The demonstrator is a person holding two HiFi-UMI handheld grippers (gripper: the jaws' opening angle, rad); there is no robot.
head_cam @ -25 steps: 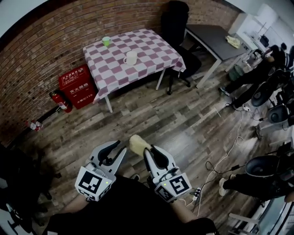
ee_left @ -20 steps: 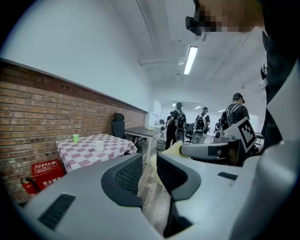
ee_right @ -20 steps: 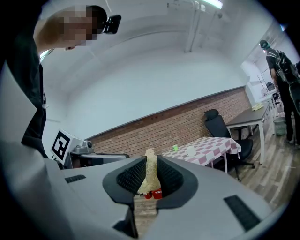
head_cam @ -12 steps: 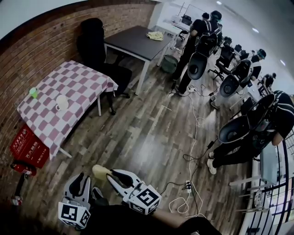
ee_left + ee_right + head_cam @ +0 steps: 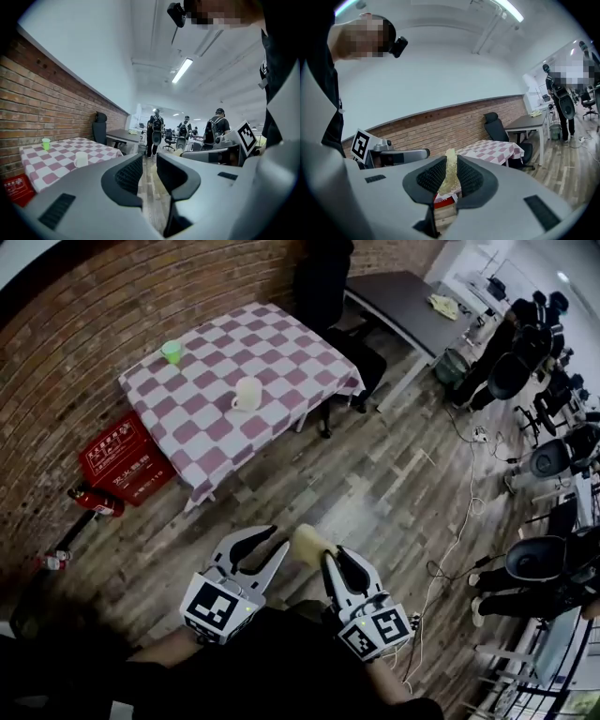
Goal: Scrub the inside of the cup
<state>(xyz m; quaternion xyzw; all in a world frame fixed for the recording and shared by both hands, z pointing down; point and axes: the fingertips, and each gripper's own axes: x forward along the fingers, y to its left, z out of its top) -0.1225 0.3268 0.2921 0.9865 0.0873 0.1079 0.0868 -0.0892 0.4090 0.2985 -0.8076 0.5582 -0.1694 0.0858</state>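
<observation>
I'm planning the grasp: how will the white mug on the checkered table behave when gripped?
The white mug stands upright and looks squat, so it is probably steady. Its smooth wall may slip when squeezed; it looks like rigid, breakable ceramic.

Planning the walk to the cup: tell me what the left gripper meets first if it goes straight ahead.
Way looks free: the left gripper points along bare wooden floor, checkered table off leftward; depth unclear.

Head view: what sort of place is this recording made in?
Probably a shared office or lab workroom: a dark desk, office chairs with people by them, and cables across the plank floor. A checkered table with a white cup stands by the brick wall.
</observation>
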